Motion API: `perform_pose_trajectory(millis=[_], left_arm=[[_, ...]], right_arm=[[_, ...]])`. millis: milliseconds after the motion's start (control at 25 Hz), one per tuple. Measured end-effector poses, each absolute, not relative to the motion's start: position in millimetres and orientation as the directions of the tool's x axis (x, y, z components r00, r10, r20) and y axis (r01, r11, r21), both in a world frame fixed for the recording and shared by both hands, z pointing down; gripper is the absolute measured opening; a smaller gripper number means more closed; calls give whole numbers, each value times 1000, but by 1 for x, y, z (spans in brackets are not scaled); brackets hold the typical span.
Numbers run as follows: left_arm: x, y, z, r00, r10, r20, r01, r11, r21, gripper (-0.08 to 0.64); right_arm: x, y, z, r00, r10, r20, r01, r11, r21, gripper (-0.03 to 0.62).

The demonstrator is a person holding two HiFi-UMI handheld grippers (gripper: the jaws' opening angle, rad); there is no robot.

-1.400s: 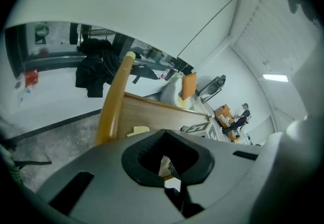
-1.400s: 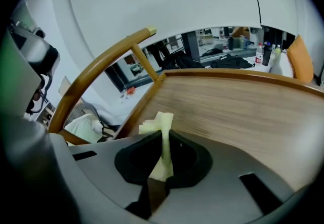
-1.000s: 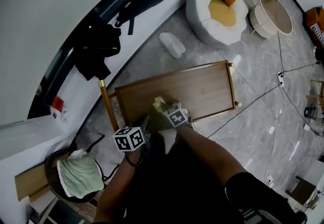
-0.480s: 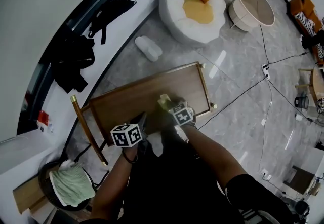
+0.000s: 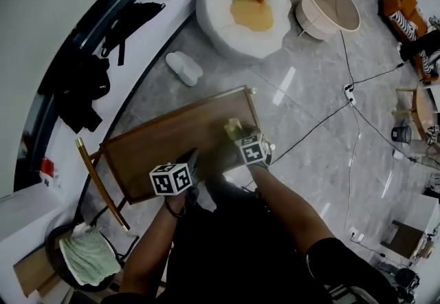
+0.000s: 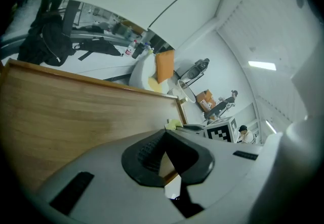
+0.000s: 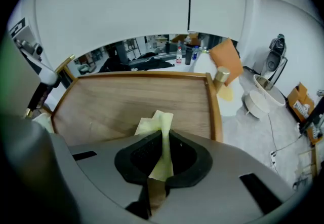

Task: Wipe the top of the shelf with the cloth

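Beyond the shelf (image 5: 158, 148), beanbag (image 5: 227, 10) and slippers (image 5: 182, 67).

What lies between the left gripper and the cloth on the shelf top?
Nothing: bare shelf top separates the left gripper from the cloth, per the head view.
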State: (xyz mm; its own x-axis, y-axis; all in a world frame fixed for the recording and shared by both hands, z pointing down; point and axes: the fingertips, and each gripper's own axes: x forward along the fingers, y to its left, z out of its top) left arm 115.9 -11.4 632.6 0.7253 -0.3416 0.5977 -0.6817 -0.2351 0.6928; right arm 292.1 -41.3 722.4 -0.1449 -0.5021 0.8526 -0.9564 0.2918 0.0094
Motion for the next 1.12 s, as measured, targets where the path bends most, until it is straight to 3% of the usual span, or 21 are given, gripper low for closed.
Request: perform_pose_trajectory(millis=[280,520,640,800,1120], left_arm=[[141,-6,625,728,-318,607,-684,-383,621,3],[122,2,622,724,-332,605,-690,-359,628,3],[92,7,620,704,-351,617,-710,-332,621,3],[36,15,612,663,-408,628,-745,-276,607,3],[-104,39,594,528,-480,701,-841,-181,510,3]], right_arm=[[341,-41,713,41,-506,862,-962,212,170,40],[343,-40,704,86,-528,845,-967,161,200,40],[295,-52,687,-15,-585,811,-967,214,136,40],[180,-52,668,-256,-605,754,-944,324,-61,40],[-37,13,698,-567,-357,742,-780,522,-346,40]])
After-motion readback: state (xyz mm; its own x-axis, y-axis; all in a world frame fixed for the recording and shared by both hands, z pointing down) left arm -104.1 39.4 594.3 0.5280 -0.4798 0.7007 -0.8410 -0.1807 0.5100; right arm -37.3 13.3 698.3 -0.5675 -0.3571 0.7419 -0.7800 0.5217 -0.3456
